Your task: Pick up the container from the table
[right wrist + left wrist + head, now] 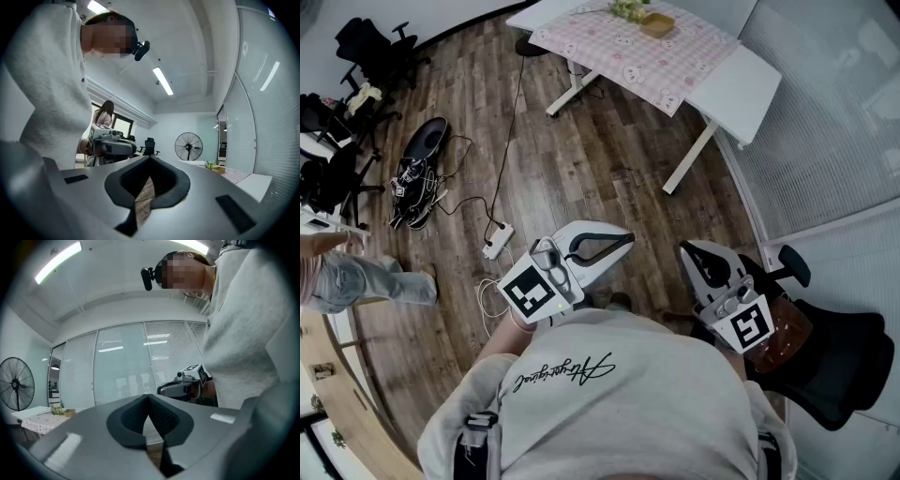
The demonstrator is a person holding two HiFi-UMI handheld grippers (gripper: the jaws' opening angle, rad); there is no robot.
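Observation:
The container (657, 23) is a small tan box on the pink checked cloth of the white table (741, 80) at the far end of the room, beside a green plant (628, 9). Both grippers are held close to my body, far from that table. My left gripper (627, 238) is shut with nothing in it, and its own view shows the pads (140, 416) meeting. My right gripper (686, 249) is shut and empty too, pads (161, 178) together. The container (69, 412) appears small at the left edge of the left gripper view, and the container (219, 169) also shows in the right gripper view.
Wood floor lies between me and the table. A power strip (498, 241) with cables lies on the floor. Office chairs (375, 47) stand at the left, a black chair (834, 361) is at my right. A person (356, 277) stands at the left. A standing fan (188, 146) is nearby.

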